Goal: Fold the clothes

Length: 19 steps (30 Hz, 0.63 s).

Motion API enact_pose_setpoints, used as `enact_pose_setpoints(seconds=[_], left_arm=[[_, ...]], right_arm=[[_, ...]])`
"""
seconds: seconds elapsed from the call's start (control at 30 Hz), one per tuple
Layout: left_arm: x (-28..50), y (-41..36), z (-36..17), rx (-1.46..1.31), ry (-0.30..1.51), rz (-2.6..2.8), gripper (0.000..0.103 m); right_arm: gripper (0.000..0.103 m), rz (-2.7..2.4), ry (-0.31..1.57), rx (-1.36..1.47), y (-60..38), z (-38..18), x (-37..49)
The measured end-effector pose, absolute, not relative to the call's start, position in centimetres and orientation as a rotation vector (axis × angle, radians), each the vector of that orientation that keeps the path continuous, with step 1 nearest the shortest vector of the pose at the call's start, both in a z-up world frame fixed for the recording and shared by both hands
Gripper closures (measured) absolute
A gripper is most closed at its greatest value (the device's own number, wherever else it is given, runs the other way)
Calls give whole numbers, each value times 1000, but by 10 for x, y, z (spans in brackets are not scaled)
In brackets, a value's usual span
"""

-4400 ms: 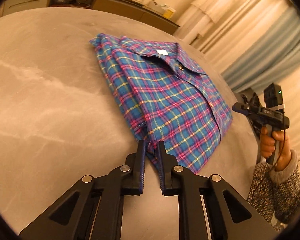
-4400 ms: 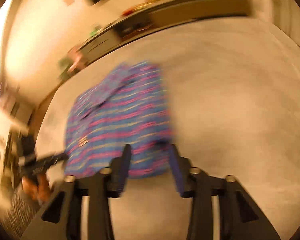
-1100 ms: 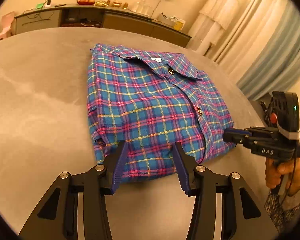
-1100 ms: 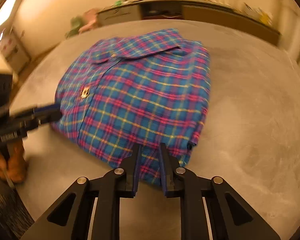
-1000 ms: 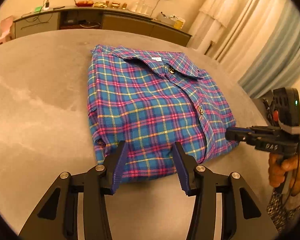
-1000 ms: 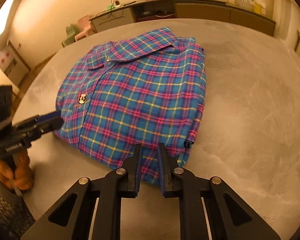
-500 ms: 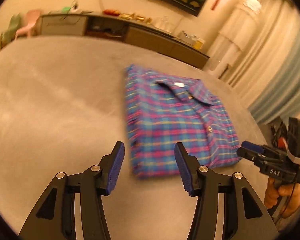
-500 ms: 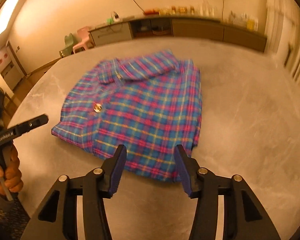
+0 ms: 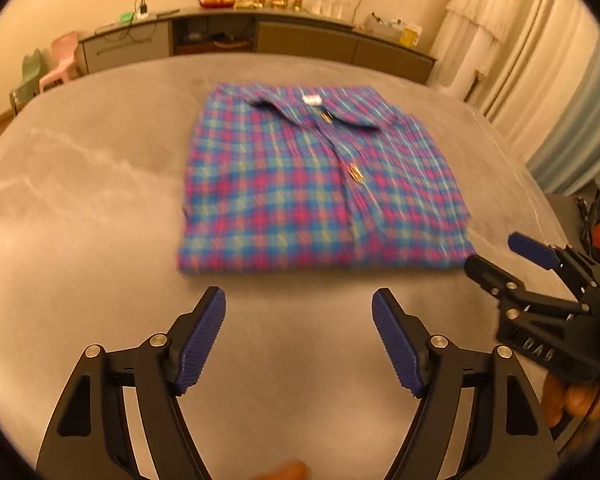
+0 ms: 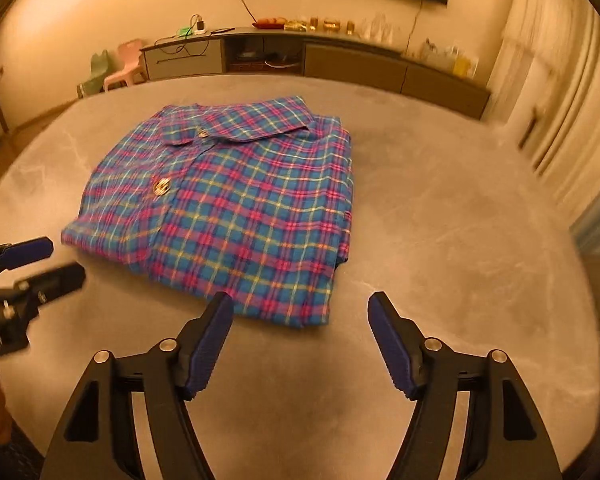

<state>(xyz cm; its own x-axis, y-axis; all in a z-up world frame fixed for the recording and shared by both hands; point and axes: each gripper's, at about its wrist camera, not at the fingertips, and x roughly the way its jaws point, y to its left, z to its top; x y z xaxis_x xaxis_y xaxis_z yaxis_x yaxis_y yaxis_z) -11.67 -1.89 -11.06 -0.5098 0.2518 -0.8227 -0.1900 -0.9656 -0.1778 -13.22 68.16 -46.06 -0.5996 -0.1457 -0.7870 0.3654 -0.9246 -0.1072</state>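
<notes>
A blue, pink and yellow plaid shirt (image 9: 320, 188) lies folded into a neat rectangle on the grey marbled table (image 9: 80, 220), collar at the far side and buttons up. My left gripper (image 9: 299, 308) hovers in front of the shirt's near edge, its jaws opening wide with nothing between them. In the right wrist view the same shirt (image 10: 236, 208) lies flat, and my right gripper (image 10: 300, 312) sits just before its near right corner, jaws opening, pads clear of the cloth. Each gripper shows in the other's view: the right gripper (image 9: 512, 256) and the left gripper (image 10: 40, 260).
A long low sideboard (image 10: 320, 60) with small items on top runs along the far wall. Small pastel chairs (image 9: 60, 60) stand at the far left. Curtains (image 9: 540, 60) hang on the right. The round table's edge (image 10: 588, 264) curves close on the right.
Both grippers let go of the shirt's near edge, opened wide and drew back from it. The shirt now lies flat and farther off in both views.
</notes>
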Motion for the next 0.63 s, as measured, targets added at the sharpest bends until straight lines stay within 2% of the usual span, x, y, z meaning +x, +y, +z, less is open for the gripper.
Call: enact_pose_setpoints(seconds=[0.23, 0.63], left_arm=[[-105, -14, -113, -1426, -235, 2483, 12], [-83, 5, -90, -1324, -64, 2577, 12]], right_arm=[[32, -2524, 361, 1235, 672, -468, -108], [31, -2540, 320, 1187, 665, -457, -96]])
